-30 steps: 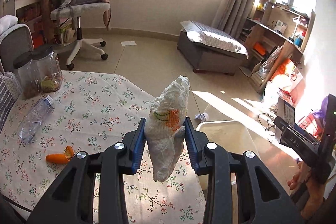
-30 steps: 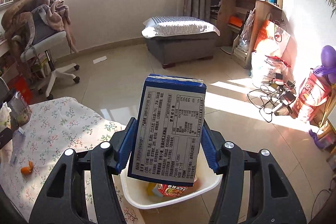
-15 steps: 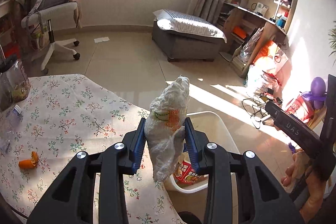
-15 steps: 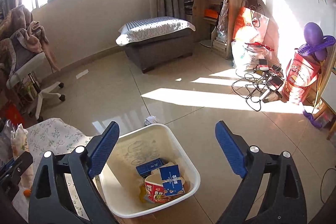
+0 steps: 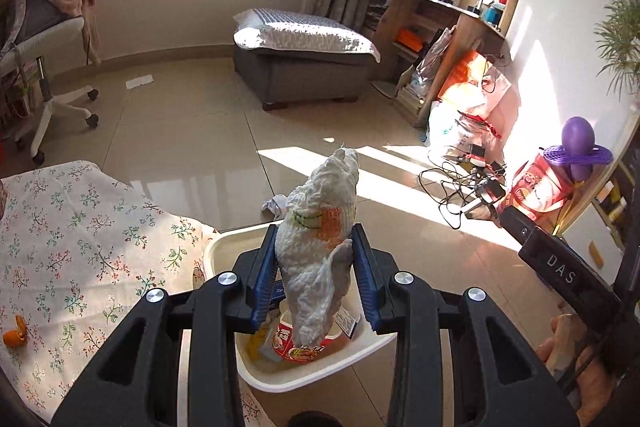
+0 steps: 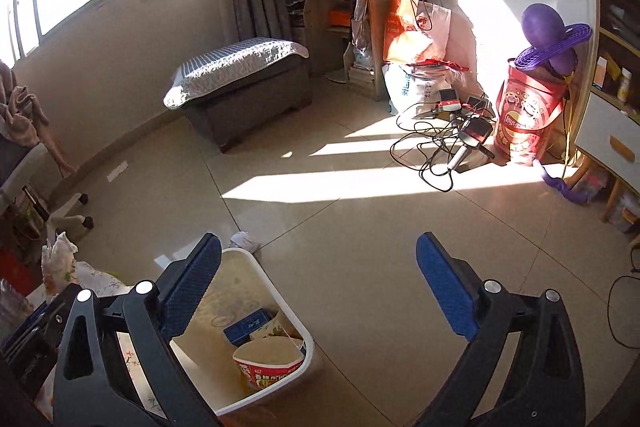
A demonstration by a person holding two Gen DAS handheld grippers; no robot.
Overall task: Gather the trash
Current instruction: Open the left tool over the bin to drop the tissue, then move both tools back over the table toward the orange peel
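My left gripper is shut on a crumpled white plastic bag with green and orange print, and holds it directly above the white trash bin. The bin also shows in the right wrist view; in it lie a red noodle cup and a blue box. My right gripper is wide open and empty, above the floor just right of the bin. The bag's tip shows at the far left of that view.
A floral-cloth table stands left of the bin, with an orange peel on it. A crumpled paper ball lies on the floor behind the bin. Beyond are a grey ottoman, an office chair, cables and bags.
My right gripper opened and dropped the blue box into the bin, then swung right. My left gripper carried the bag from above the table to above the bin.
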